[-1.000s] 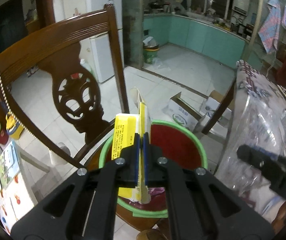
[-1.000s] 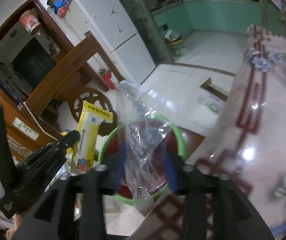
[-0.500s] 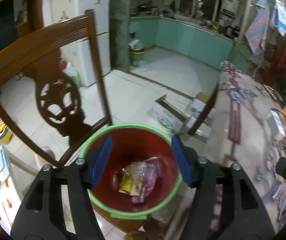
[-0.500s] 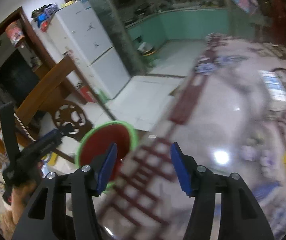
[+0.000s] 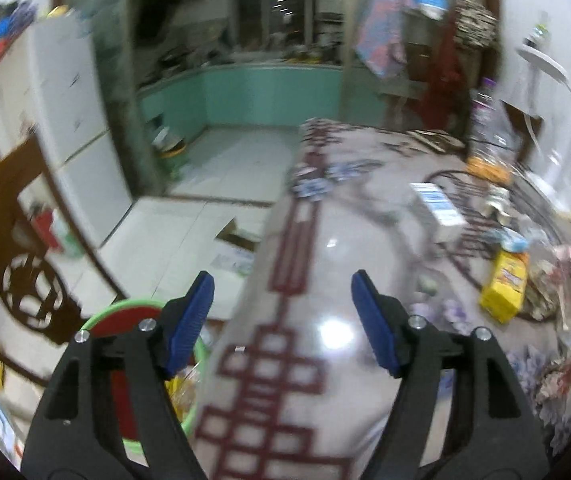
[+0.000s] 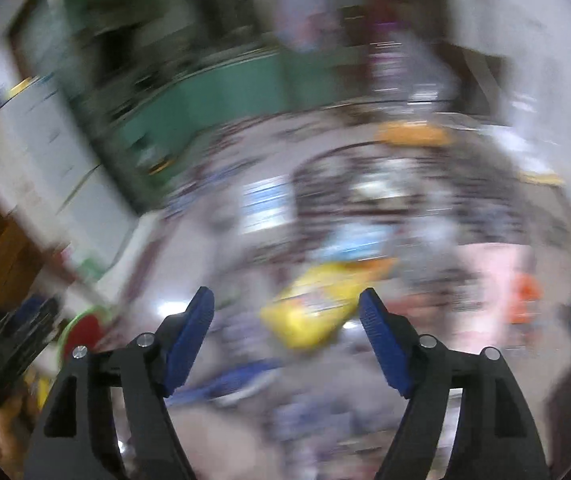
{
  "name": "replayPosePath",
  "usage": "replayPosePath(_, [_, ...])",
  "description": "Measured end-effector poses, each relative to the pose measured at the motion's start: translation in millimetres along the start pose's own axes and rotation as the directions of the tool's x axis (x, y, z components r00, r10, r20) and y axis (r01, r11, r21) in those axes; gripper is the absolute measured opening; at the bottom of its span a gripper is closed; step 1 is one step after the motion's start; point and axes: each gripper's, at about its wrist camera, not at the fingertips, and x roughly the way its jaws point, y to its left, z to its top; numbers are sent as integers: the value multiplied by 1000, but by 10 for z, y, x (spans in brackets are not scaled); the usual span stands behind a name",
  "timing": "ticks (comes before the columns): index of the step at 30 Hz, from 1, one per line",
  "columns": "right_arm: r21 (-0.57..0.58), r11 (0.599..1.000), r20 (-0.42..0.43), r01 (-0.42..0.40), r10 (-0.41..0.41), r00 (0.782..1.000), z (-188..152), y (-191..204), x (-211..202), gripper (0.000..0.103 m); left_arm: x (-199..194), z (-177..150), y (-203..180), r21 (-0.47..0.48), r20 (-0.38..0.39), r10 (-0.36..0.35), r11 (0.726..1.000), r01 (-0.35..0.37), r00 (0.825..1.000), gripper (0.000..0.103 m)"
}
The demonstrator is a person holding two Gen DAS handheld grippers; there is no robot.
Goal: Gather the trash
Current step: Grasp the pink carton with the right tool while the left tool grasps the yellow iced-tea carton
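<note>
Between your right gripper (image 6: 285, 332) fingers, opening and empty, the yellow carton (image 6: 317, 312) lies toward two o'clock; left gripper (image 5: 281, 316), opening and empty, sits farther.

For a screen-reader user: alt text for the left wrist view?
The left gripper, empty with jaws opening, hangs over a glossy patterned table. A green-rimmed red bin sits lower left; a yellow carton and crumpled wrappers lie at right.

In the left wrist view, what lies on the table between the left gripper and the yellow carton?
Mostly bare glossy tablecloth with a red lattice pattern; nothing lies between the opening jaws of the left gripper. Small blurred bits lie just before the yellow carton.
</note>
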Motion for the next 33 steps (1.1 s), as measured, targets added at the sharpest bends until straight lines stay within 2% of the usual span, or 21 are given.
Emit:
replayPosePath(2, [90, 992, -4, 93, -93, 996, -4, -435, 1, 73, 6, 7, -168, 26, 0, -29, 999, 29, 1000, 72])
replayPosePath(3, [162, 980, -32, 115, -111, 993, -45, -686, 35, 73, 26, 8, -258, 27, -13, -61, 998, 61, 998, 72])
replayPosePath(6, [325, 938, -106, 118, -88, 990, -224, -1189, 163, 73, 99, -9, -409, -17, -65, -152, 988, 151, 986, 72])
replayPosePath(8, [392, 911, -164, 128, -67, 984, -338, -1444, 316, 73, 142, -5, -541, -18, -76, -165, 986, 165, 983, 72])
replayPosePath(11, [479, 874, -213, 80, 27, 977, -470, -1633, 479, 72, 163, -11, -756, 16, -79, -176, 984, 177, 981, 72])
replayPosePath(15, [493, 867, -224, 80, 38, 974, -431, -1674, 634, 72, 225, -81, -1036, 91, -119, -200, 973, 211, 973, 72])
replayPosePath(17, [512, 857, -251, 66, 76, 965, -453, -1690, 788, 57, 274, -127, -1116, 93, -156, -226, 966, 242, 961, 72])
replayPosePath(18, [540, 841, -246, 28, 126, 961, -473, -1679, 837, 50, 323, -158, -1178, 103, -179, -230, 963, 251, 957, 72])
replayPosePath(20, [563, 826, -209, -18, 163, 964, -469, -1671, 803, 48, 400, -185, -1329, 141, -208, -223, 957, 255, 952, 72])
replayPosePath(23, [530, 844, -121, -79, 167, 978, -368, -1607, 609, 47, 495, -162, -1581, 203, -229, -226, 940, 274, 947, 72])
replayPosePath(27, [491, 862, -32, -124, 161, 986, -288, -1530, 329, 48, 609, -144, -2068, 342, -225, -237, 889, 304, 945, 77])
replayPosePath(29, [501, 852, -4, -153, 180, 984, -299, -1544, 249, 48, 718, -139, -2264, 383, -248, -234, 868, 316, 940, 77])
replayPosePath(33, [530, 826, 5, -192, 224, 975, -350, -1574, 233, 48, 995, -179, -2584, 414, -306, -193, 855, 313, 932, 77])
